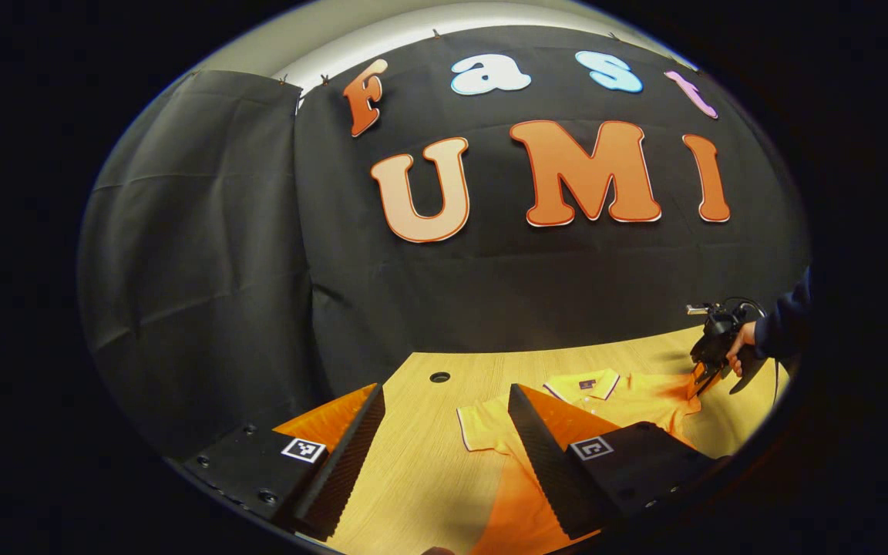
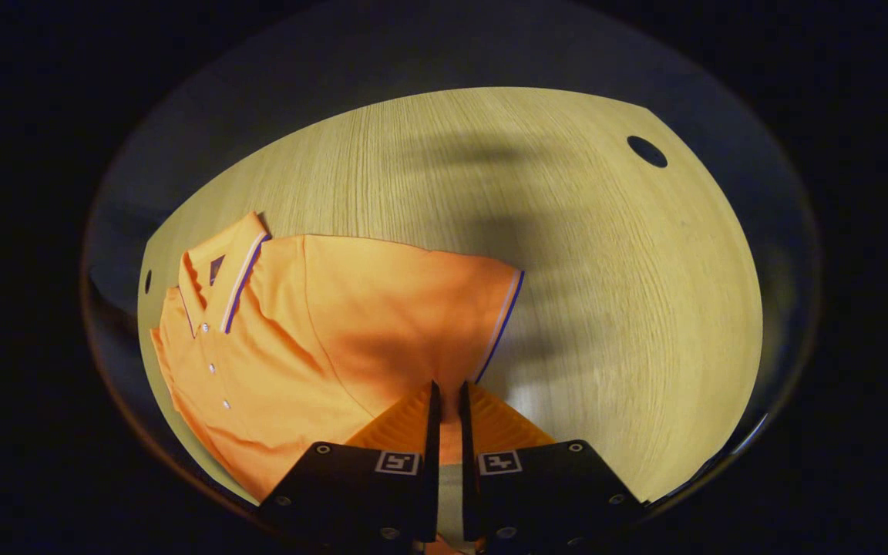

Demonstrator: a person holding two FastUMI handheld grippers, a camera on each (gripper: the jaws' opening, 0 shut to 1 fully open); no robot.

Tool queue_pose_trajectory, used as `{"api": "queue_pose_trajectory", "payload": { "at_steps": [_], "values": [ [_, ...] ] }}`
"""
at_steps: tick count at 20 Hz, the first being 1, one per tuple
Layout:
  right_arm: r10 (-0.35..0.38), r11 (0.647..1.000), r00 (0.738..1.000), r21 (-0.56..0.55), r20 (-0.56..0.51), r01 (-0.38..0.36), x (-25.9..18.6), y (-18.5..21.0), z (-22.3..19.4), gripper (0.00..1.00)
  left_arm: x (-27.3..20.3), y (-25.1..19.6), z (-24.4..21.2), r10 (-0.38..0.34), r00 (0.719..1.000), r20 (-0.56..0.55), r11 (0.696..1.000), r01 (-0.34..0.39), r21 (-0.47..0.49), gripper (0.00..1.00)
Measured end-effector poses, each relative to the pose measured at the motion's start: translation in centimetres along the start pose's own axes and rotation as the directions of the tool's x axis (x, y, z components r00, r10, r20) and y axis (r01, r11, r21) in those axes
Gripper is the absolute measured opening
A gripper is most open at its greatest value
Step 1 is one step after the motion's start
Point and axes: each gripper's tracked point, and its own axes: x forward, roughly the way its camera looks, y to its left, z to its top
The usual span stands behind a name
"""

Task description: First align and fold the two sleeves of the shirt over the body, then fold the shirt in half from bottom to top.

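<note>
In the left gripper view, the left gripper (image 1: 444, 432) hangs above the worktop (image 1: 428, 478) with its fingers wide apart and nothing between them. It looks ready to take cloth, not yet committed to any. The shirt (image 1: 613, 397) lies flat on the worktop beyond those fingers, collar (image 1: 583, 383) towards the booth wall, one short sleeve (image 1: 482, 428) spread out to the side of the collar, just past the finger tips. That sleeve is probably this gripper's job. On the far side of the collar, the right gripper (image 1: 702, 374), held in a hand (image 1: 737, 351), is down at the other edge of the shirt. A round hole (image 1: 439, 377) sits in the worktop, well apart from the collar.

In the right gripper view, the right gripper (image 2: 445, 401) has its fingers nearly together, a thin slit left between them, at the lower corner of the sleeve (image 2: 444, 308) by its striped cuff (image 2: 502, 324). I judge they are pinching the sleeve hem, though whether both press on cloth I cannot tell. Gripping there suits the first step: the sleeve can be lifted and carried across towards the collar (image 2: 220, 285) and button placket (image 2: 213, 370), over the body.
</note>
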Motion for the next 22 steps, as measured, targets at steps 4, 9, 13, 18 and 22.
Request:
{"api": "queue_pose_trajectory", "payload": {
  "at_steps": [4, 9, 13, 18, 22],
  "values": [
    [0.046, 0.999, 0.992, -0.017, 0.115, -0.044, -3.0, 3.0, 1.5, 0.13, 0.2, 1.1, -0.7, -0.026, 1.0, -0.012, 0.999, 0.026, -0.023, 0.99],
    [0.067, 0.993, 0.98, -0.105, 0.189, -0.048, -5.4, 7.1, 2.1, 0.13, 0.8, 2.9, -0.7, -0.058, 0.998, 0.007, 0.998, 0.058, -0.033, 0.99],
    [0.082, 0.99, 0.969, -0.13, 0.231, -0.053, -6.2, 10.8, 2.5, 0.13, 1.8, 5.3, -1.2, -0.066, 0.998, 0.007, 0.997, 0.066, -0.045, 0.99],
    [0.15, 0.983, 0.968, -0.135, 0.201, -0.124, -6.6, 15.5, 0.7, 0.13, 4.8, 7.3, -2.7, -0.108, 0.994, -0.024, 0.991, 0.105, -0.076, 0.99],
    [0.19, 0.976, 0.946, -0.158, 0.262, -0.152, -8.5, 18.0, 0.2, 0.45, 8.1, 6.5, -4.0, -0.188, 0.979, -0.074, 0.979, 0.181, -0.095, 0.99]
  ]
}}
